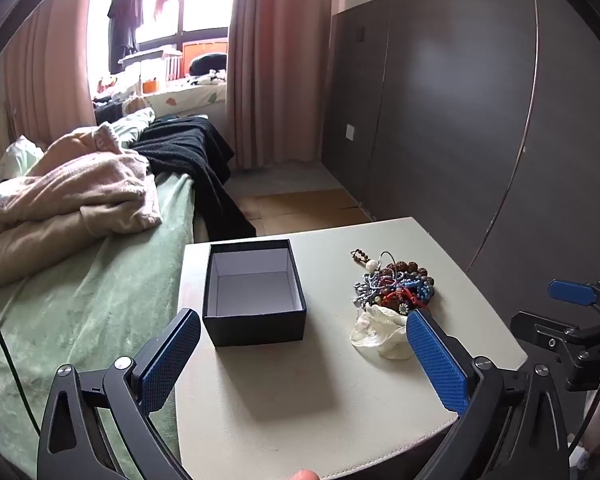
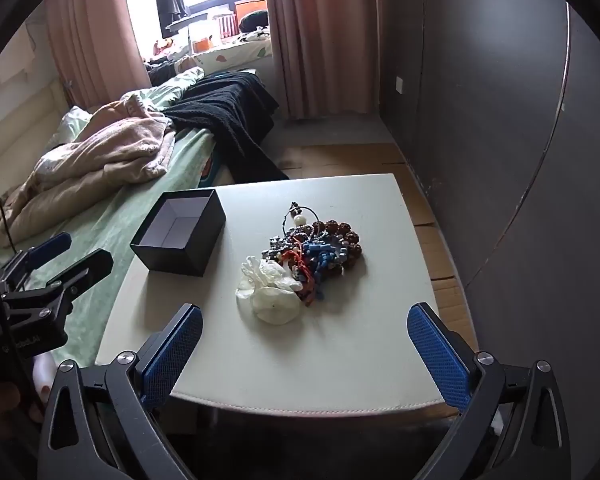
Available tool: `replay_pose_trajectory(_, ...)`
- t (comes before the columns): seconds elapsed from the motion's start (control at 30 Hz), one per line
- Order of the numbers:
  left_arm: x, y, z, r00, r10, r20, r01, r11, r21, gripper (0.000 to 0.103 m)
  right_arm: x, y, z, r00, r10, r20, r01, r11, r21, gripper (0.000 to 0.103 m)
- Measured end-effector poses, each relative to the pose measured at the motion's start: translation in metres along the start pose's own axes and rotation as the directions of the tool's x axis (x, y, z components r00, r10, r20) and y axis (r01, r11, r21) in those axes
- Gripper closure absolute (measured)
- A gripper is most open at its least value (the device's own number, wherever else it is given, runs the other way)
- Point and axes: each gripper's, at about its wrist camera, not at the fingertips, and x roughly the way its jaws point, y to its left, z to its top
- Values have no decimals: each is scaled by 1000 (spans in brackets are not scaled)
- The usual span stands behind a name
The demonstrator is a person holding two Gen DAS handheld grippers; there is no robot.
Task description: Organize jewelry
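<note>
A tangled pile of beaded jewelry [image 2: 316,248] in brown, blue, red and grey lies on the cream table [image 2: 340,360], with a crumpled white piece [image 2: 270,288] at its near side. An empty black box [image 1: 254,292] with a white inside stands to the pile's left. My left gripper [image 1: 304,332] hovers open over the table's near part, the box just beyond its left finger and the pile [image 1: 394,282] by its right finger. My right gripper [image 2: 304,324] is open too, short of the pile, nothing between its fingers.
A bed with a green cover [image 1: 80,300], pink blankets [image 1: 72,196] and a black throw [image 1: 188,152] borders the table's left side. A dark wardrobe wall [image 2: 500,120] rises on the right. Wooden floor [image 1: 300,204] lies beyond the table, with curtains [image 1: 276,60] and a bright window behind.
</note>
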Motion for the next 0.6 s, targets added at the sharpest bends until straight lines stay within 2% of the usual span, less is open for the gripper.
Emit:
replay_pose_trajectory(0.17,-1,2,-8,1000,-19,10,19,1000,5,0,-2,-5,1,1000,7,-10,-7,1000,27,0)
replay_pose_trajectory(0.27,2,4,-5,999,-34,1,34,999,-7,0,6,-2,2,1000,-16,-19,16,1000,12,0)
replay_pose_trajectory(0.3,3,4,-5,999,-32,1,32,999,-9,0,6,5,1,999,-36,-10,36,999,-5,0)
replay_pose_trajectory(0.47,5,4,-5,1000,-16,1,16,1000,-3,0,3,3,2,999,-41,7,42,999,-18,0)
replay_pose_trajectory(0.6,6,10,-5,1000,-31,6,31,999,-32,0,5,3,3,999,-44,10,44,999,-4,0)
